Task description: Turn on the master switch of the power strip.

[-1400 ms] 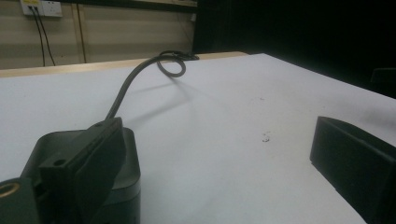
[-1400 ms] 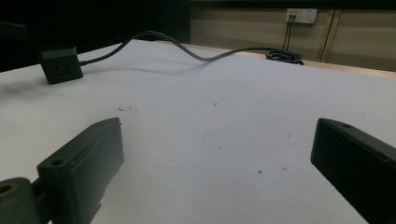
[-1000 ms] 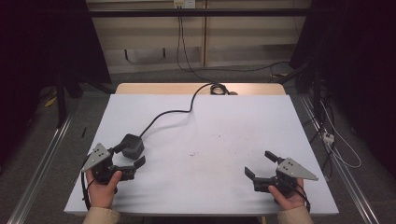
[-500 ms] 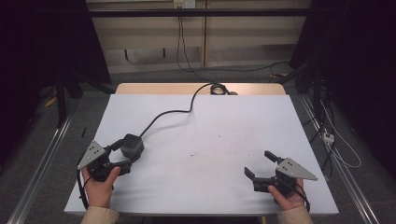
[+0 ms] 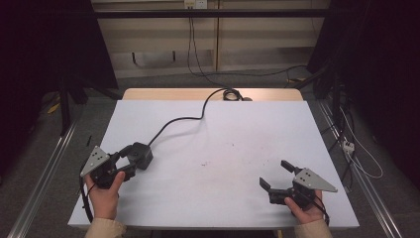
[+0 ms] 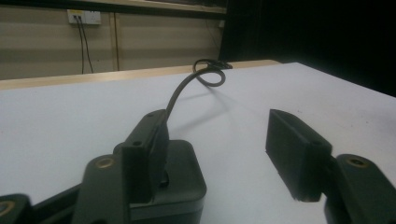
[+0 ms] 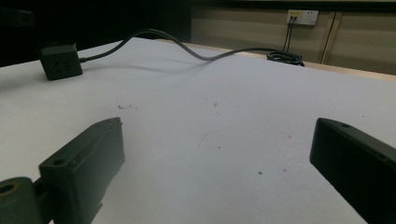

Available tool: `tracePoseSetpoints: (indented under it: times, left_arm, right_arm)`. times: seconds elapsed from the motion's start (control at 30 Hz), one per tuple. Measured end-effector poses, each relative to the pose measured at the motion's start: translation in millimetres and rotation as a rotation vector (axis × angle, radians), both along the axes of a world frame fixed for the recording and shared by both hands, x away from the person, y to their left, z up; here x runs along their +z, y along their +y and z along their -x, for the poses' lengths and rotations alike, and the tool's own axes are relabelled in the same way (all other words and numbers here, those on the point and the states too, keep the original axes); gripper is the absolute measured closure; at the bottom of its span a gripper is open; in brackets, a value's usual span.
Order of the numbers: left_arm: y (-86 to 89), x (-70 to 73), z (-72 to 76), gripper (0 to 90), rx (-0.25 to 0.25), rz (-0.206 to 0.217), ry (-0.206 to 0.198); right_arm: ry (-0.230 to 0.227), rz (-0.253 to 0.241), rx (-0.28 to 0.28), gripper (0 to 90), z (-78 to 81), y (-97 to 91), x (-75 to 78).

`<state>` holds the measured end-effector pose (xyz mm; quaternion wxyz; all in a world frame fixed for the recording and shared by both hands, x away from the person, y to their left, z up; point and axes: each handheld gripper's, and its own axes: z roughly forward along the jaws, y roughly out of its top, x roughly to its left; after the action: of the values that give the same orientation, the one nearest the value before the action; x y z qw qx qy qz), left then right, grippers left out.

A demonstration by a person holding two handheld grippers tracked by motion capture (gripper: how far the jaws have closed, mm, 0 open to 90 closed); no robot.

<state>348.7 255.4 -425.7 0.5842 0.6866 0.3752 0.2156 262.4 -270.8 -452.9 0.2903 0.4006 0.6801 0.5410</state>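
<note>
At the tabletop's (image 5: 218, 148) left edge we see the left gripper (image 5: 128, 161) with its fingers (image 6: 144, 154) around the black power adapter (image 5: 140, 154). They have just been closing. One finger lies against the adapter's side, the other stands apart from it, so nothing is pinched. The adapter's cable (image 5: 183, 119) runs back to a coil at the far edge. At the right, the right gripper (image 5: 278, 177) rests with fingers (image 7: 88, 158) spread wide over bare tabletop.
</note>
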Motion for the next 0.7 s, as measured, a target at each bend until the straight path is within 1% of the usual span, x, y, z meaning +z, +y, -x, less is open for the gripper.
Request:
tracePoseSetpoints:
  times: [0.2, 0.27, 0.37, 0.53, 0.6, 0.67, 0.7]
  left_arm:
    - [2.0, 0.5, -1.8, 46.2, 0.002, 0.003, 0.005]
    - [2.2, 0.2, -2.7, 47.6, -0.003, -0.002, 0.009]
    - [1.5, 0.1, -3.0, 49.5, -0.006, 0.005, 0.016]
    - [2.2, 0.6, -4.4, 51.9, -0.015, -0.001, 0.011]
    - [2.2, 0.6, -5.2, 54.2, -0.02, 0.009, 0.019]
    - [1.9, 1.0, -5.4, 55.7, -0.025, 0.007, 0.019]
    - [1.6, 1.3, -5.7, 55.7, -0.028, -0.002, 0.018]
  right_arm:
    - [0.002, -0.001, -0.001, 2.8, 0.1, -0.5, 0.1]
    - [0.001, 0.0, 0.0, 2.8, 0.1, -0.3, 0.1]
    - [-0.001, 0.0, 0.0, 2.8, 0.4, -0.3, 0.3]
    - [-0.003, -0.003, -0.004, 2.8, 0.6, -1.1, 0.5]
    - [-0.004, -0.003, -0.004, 2.7, 0.5, -1.0, 0.5]
    - [-0.003, -0.002, -0.004, 2.7, 0.6, -0.8, 0.6]
    - [-0.003, -0.001, -0.004, 2.7, 0.6, -0.6, 0.6]
